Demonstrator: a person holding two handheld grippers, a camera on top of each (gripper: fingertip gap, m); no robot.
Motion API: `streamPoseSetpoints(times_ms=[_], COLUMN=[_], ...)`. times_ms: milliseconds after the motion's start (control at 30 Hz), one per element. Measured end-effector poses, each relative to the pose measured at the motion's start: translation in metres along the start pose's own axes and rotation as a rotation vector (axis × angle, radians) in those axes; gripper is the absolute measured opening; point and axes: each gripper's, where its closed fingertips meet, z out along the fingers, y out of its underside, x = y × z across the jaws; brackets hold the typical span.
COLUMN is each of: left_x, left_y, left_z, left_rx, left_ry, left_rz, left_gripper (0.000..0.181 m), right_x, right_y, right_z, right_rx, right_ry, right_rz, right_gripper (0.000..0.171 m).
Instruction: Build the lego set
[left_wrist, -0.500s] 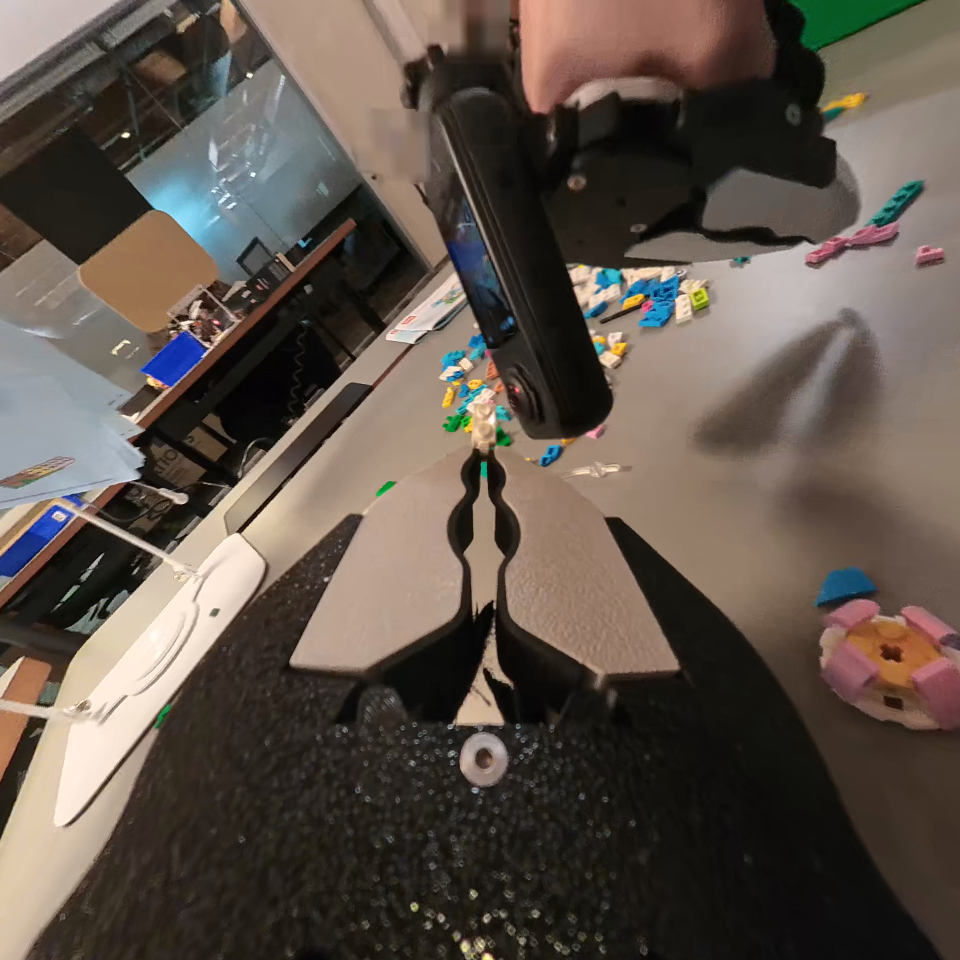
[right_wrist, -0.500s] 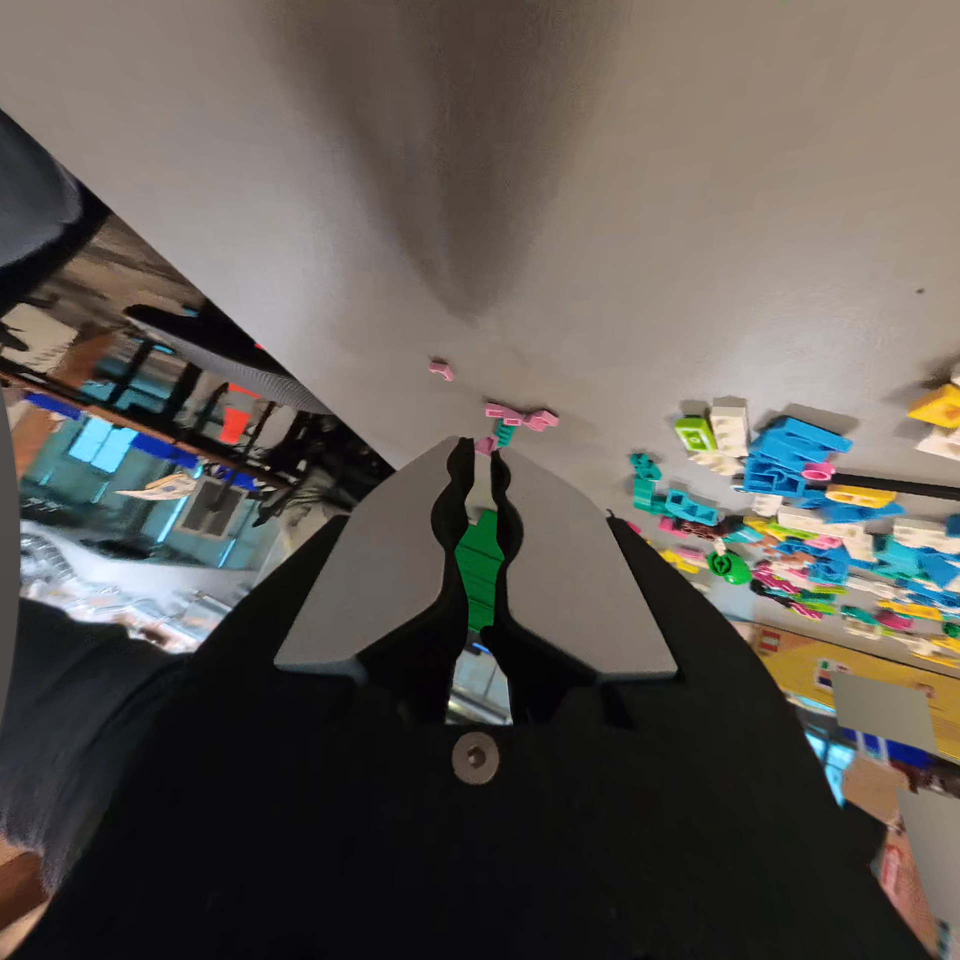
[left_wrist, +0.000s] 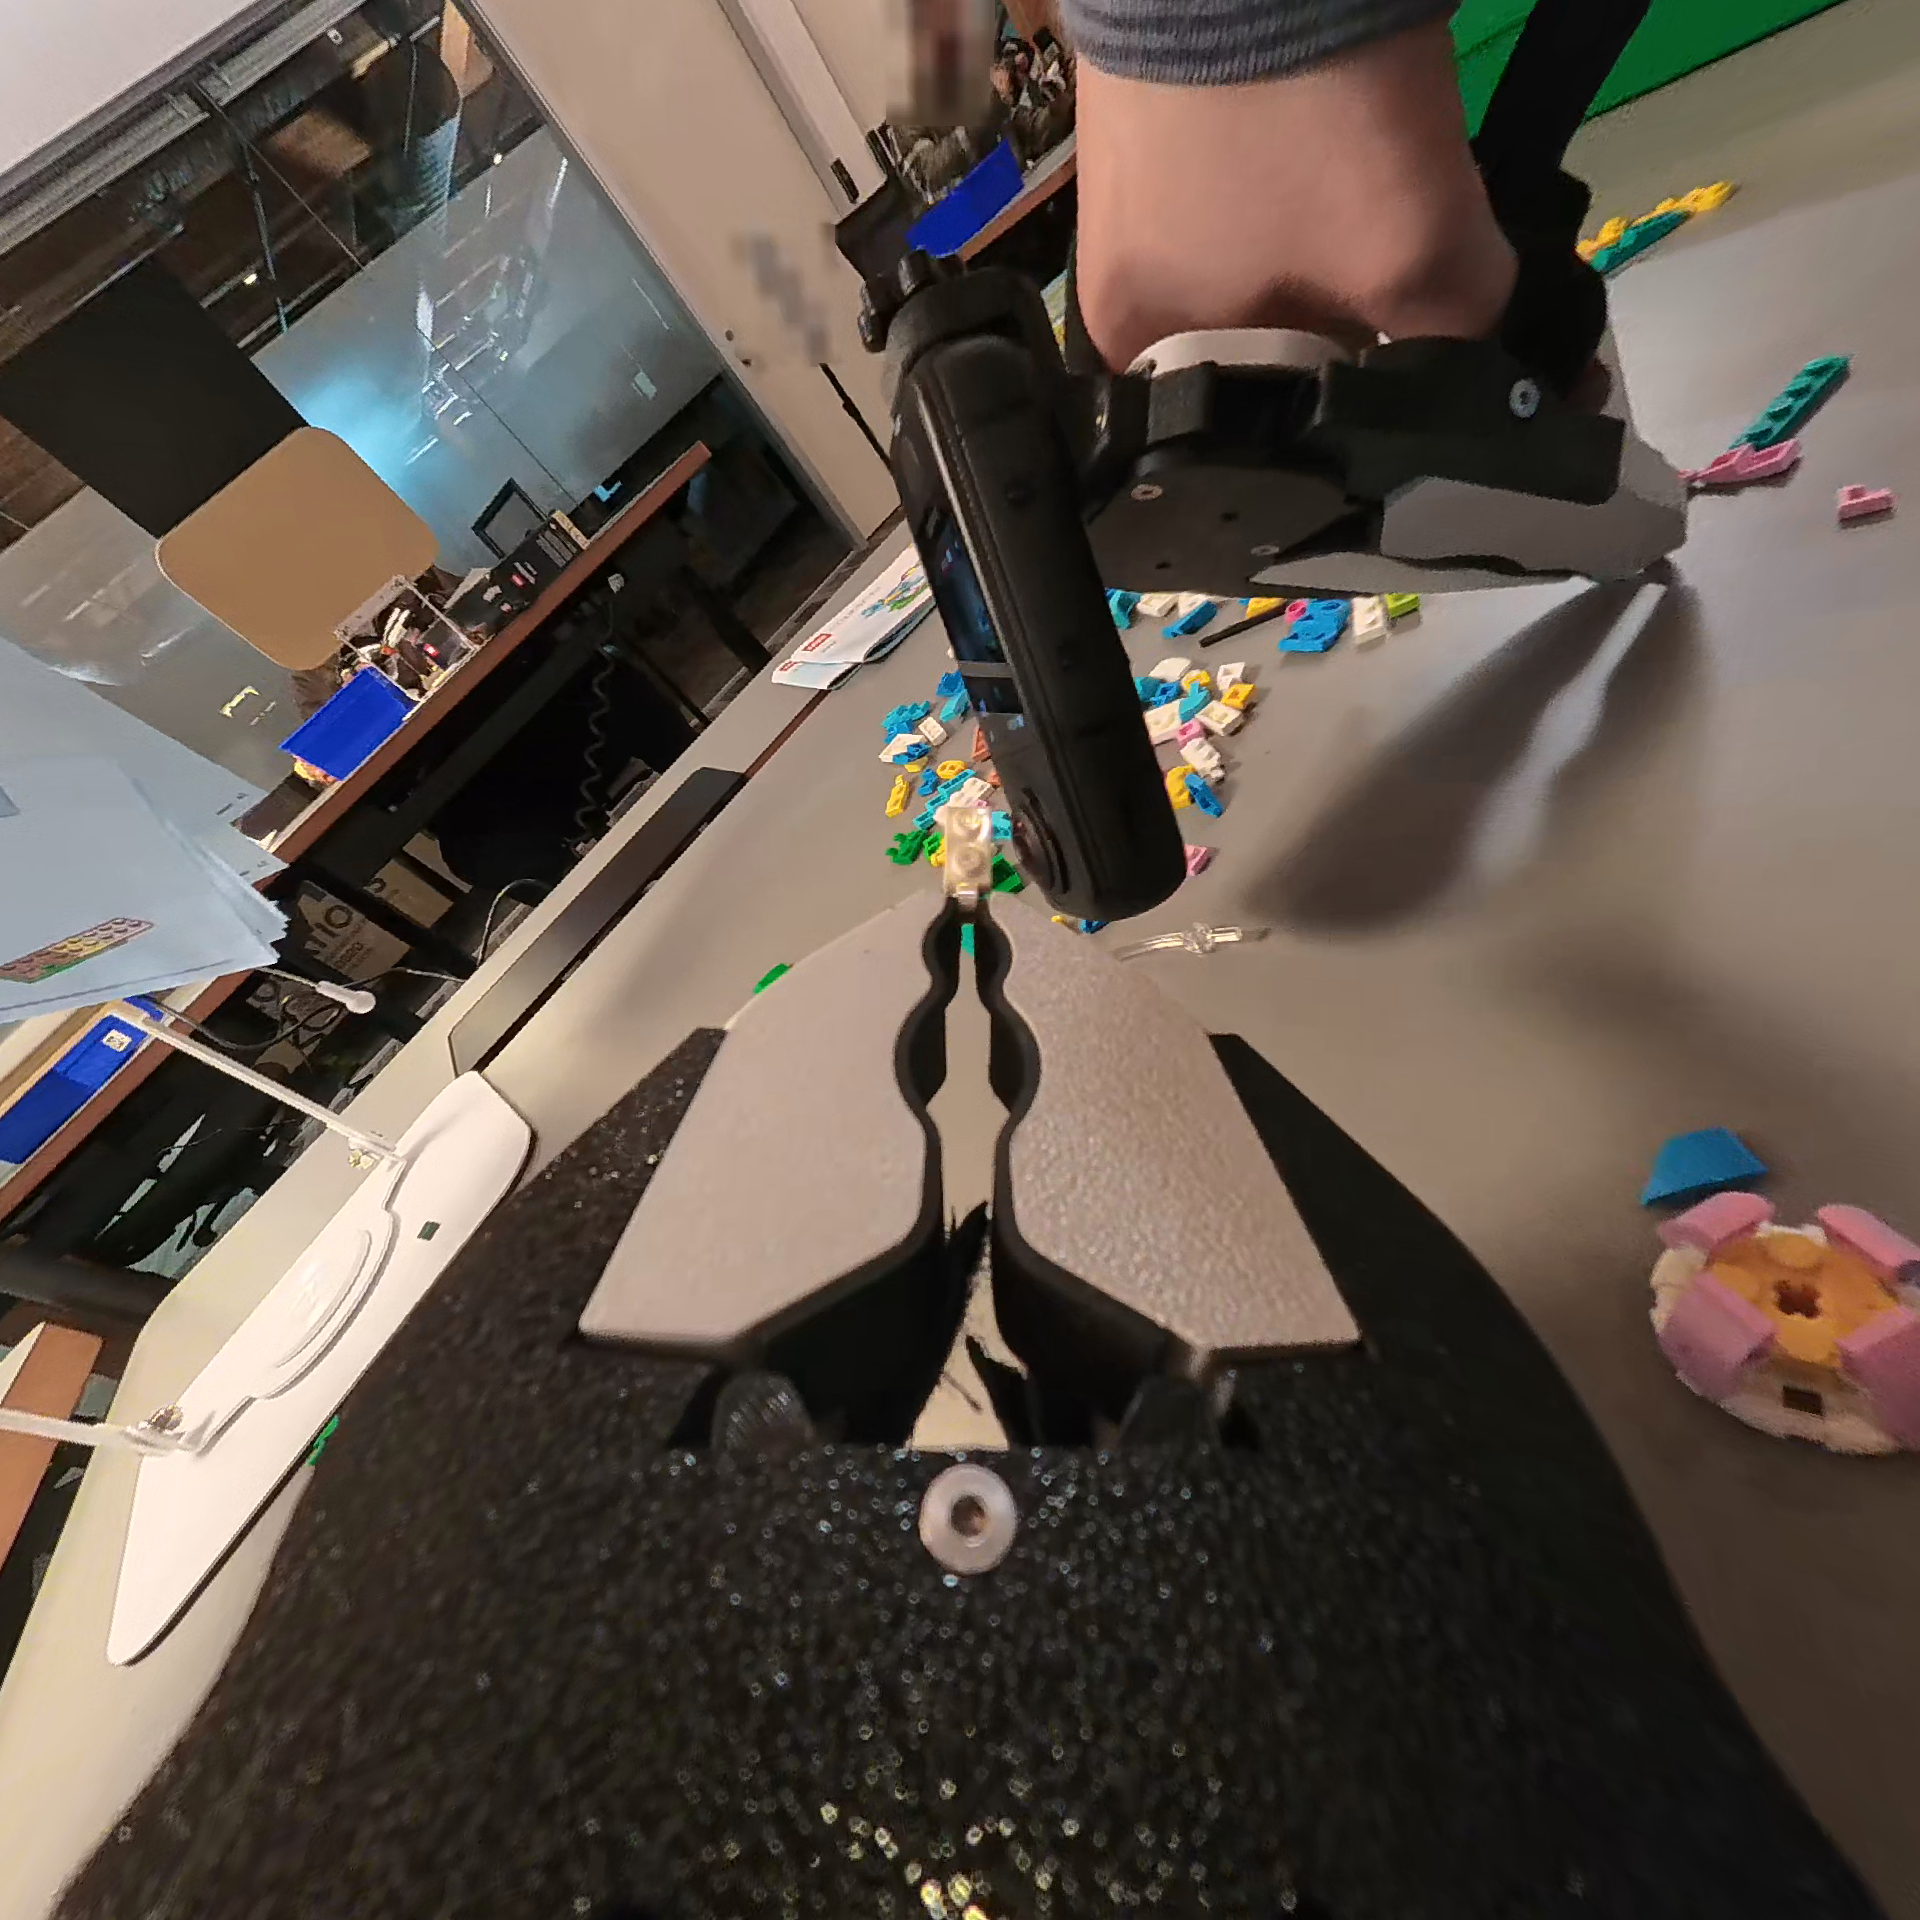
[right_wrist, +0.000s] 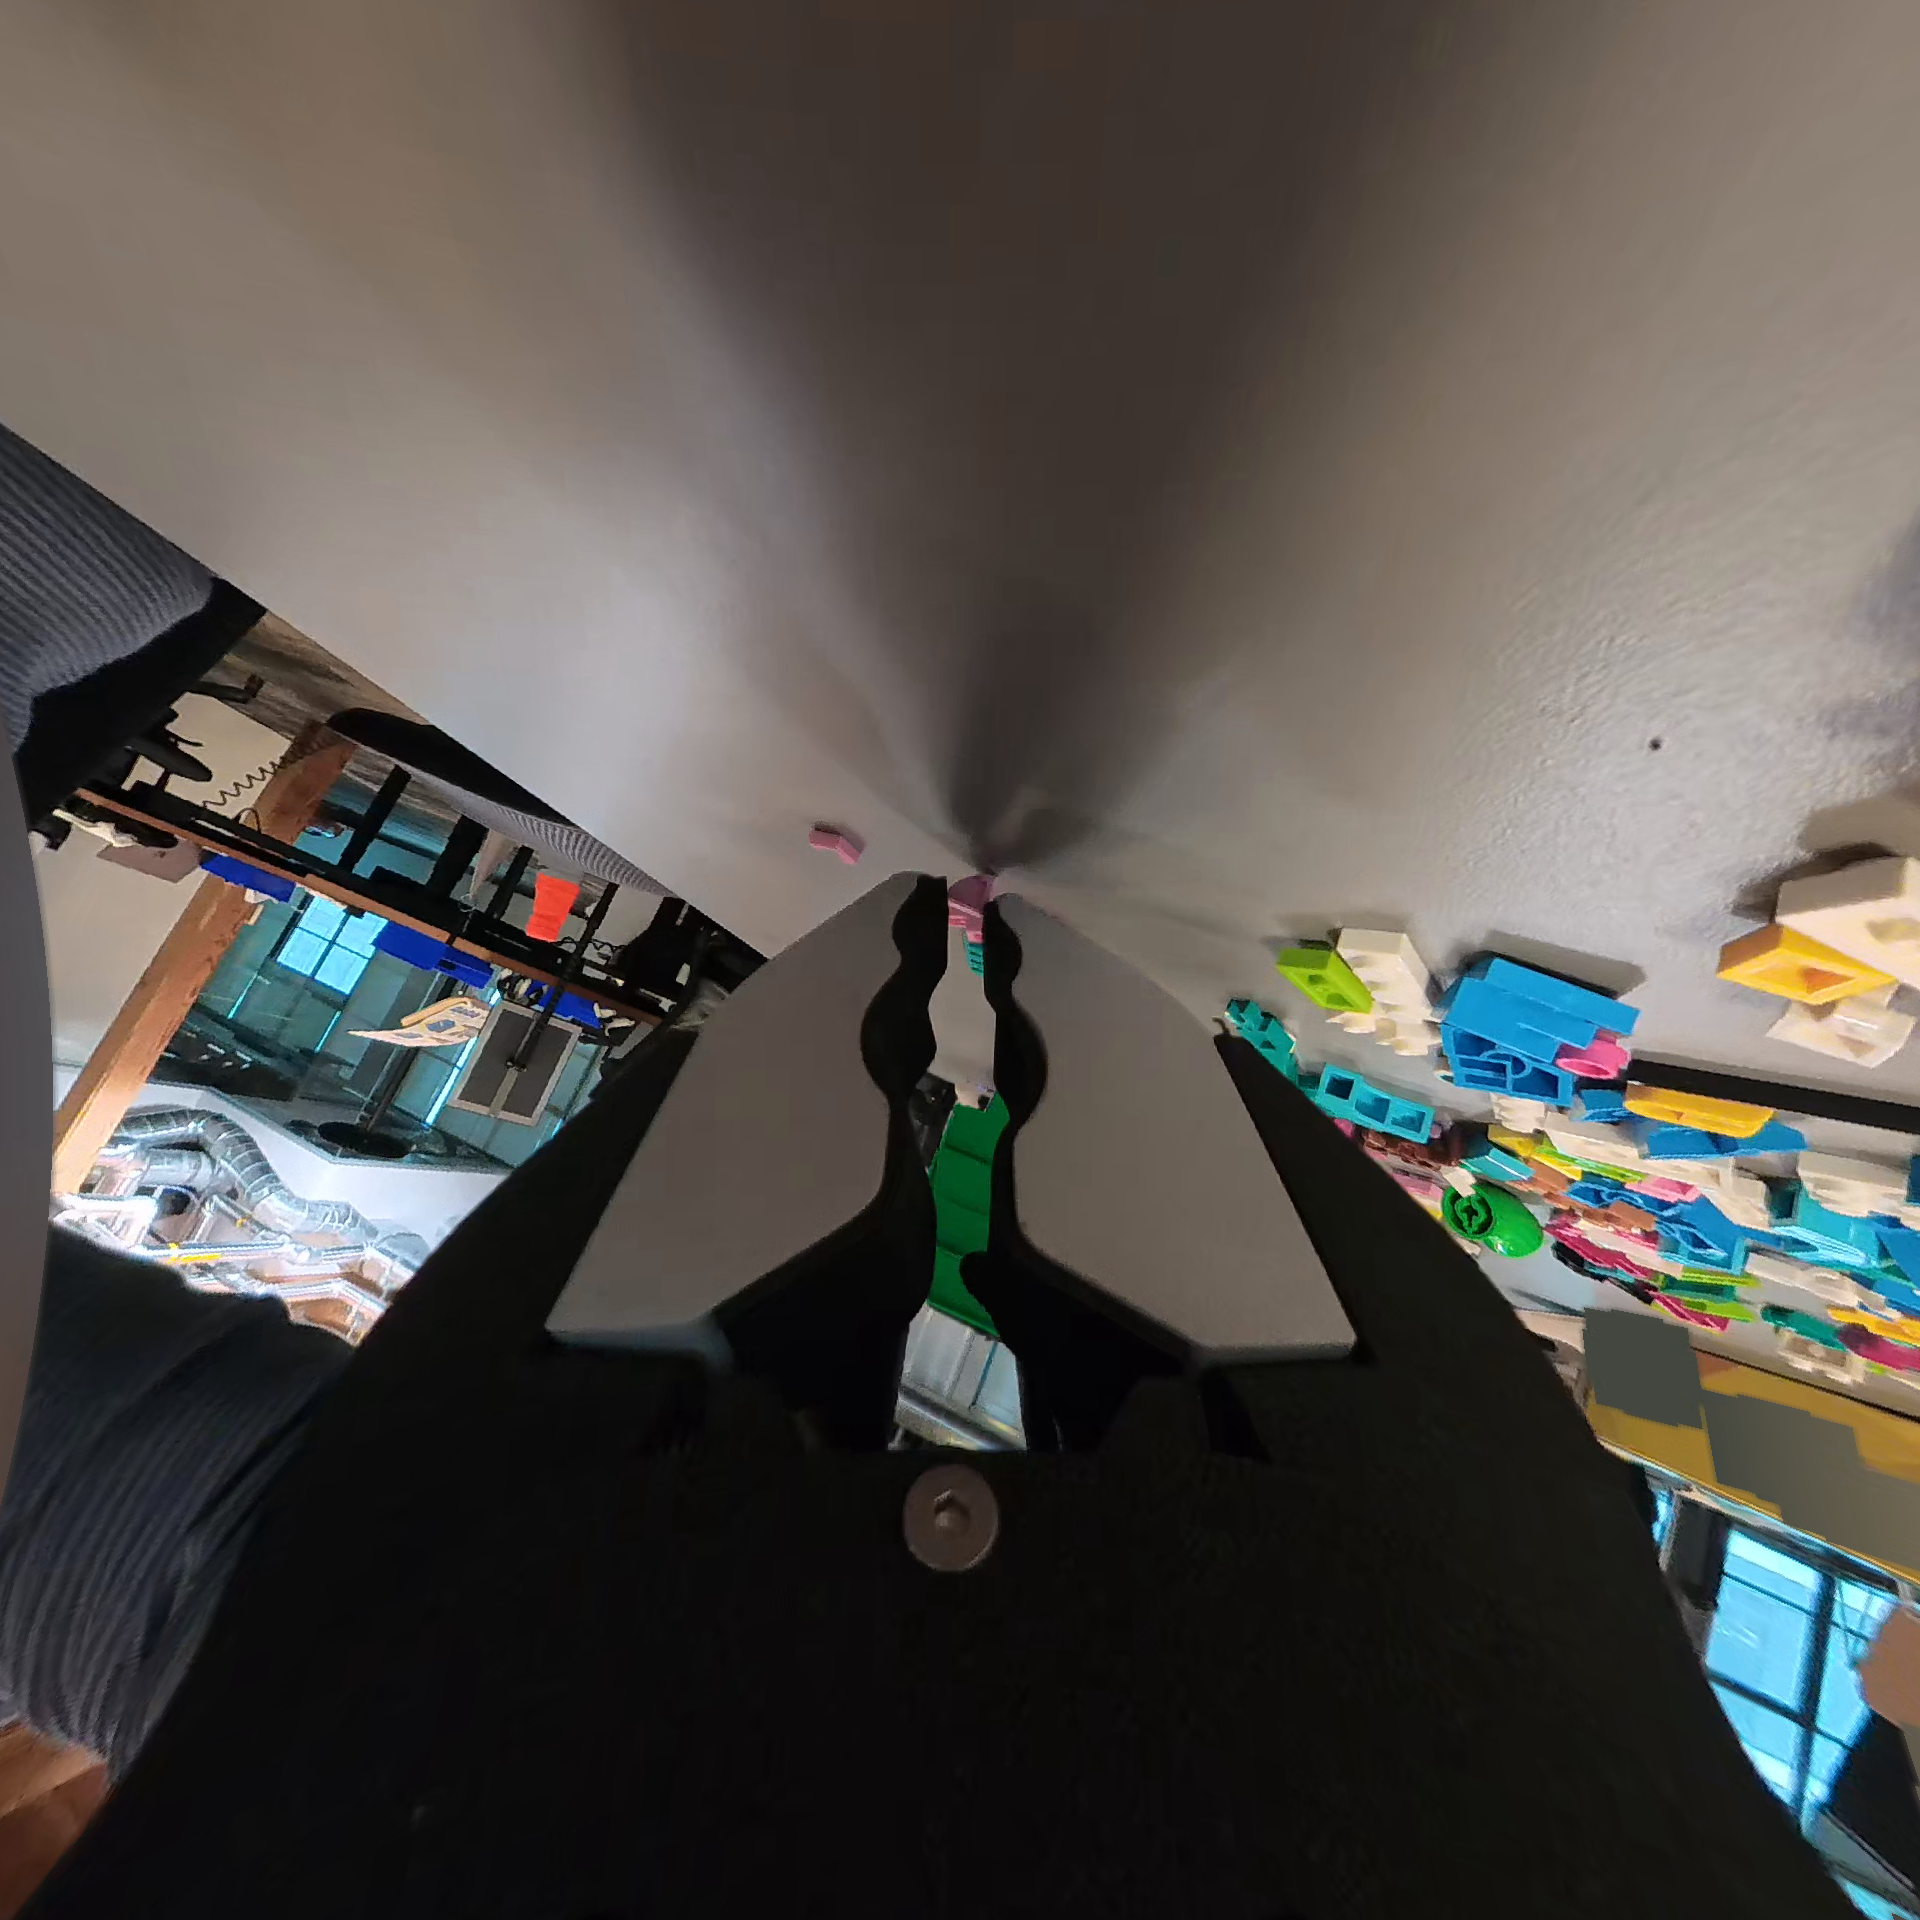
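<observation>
Both grippers shut, left (left_wrist: 966, 914) w/ clear piece (left_wrist: 966, 847), right (right_wrist: 971, 914) now maybe on pink piece (right_wrist: 971, 894).

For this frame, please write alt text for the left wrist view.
The left gripper pinches a small clear piece at its fingertips above a grey table. The right gripper, held by a hand, reaches towards pink pieces; loose bricks lie beyond.

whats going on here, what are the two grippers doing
A person is building a lego set on a grey table with two handheld grippers. The left gripper is shut on a small translucent white two-stud piece, held up off the table. The right gripper, gripped by a hand, is down at the tabletop, its fingertips around a small pink piece. Loose coloured bricks lie nearby, and a round pink, white and orange assembly sits apart.
</observation>
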Motion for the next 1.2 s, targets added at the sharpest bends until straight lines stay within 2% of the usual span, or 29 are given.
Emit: streamPoseSetpoints(times_ms=[233,367,467,600,700,867,967,1067,1200], left_x=[0.005,0.006,0.008,0.012,0.007,-0.018,-0.035,-0.037,-0.032], left_y=[0.001,0.001,0.000,-0.001,-0.001,0.005,0.006,0.008,0.008], left_z=[0.001,0.002,0.001,0.001,0.001,-0.005,-0.012,-0.012,-0.010], left_rx=[-0.009,-0.011,-0.001,0.006,0.011,0.016,0.047,0.056,0.059], left_ry=[0.021,0.028,0.043,0.069,0.057,-0.043,-0.110,-0.101,-0.064], left_rz=[0.011,0.012,0.010,-0.006,-0.047,-0.160,-0.224,-0.269,-0.281], left_gripper=[0.002,0.002,0.002,0.002,0.002,0.002,0.002,0.002,0.002], right_x=[0.005,0.006,0.005,-0.006,-0.008,-0.007,-0.013,-0.011,-0.009], right_y=[-0.011,-0.015,-0.015,-0.011,0.004,0.013,0.014,0.016,0.008], right_z=[-0.007,-0.015,-0.030,-0.055,-0.044,-0.008,-0.008,-0.012,-0.011], right_rx=[0.077,0.191,0.388,0.820,1.002,1.110,1.202,1.259,1.293], right_ry=[0.041,0.089,0.175,0.320,0.382,0.443,0.529,0.627,0.588], right_rz=[-0.013,-0.022,-0.053,-0.097,-0.067,-0.009,-0.012,-0.011,-0.024], right_gripper=[0.008,0.022,0.027,0.026,0.023,0.022,0.019,0.014,0.009])
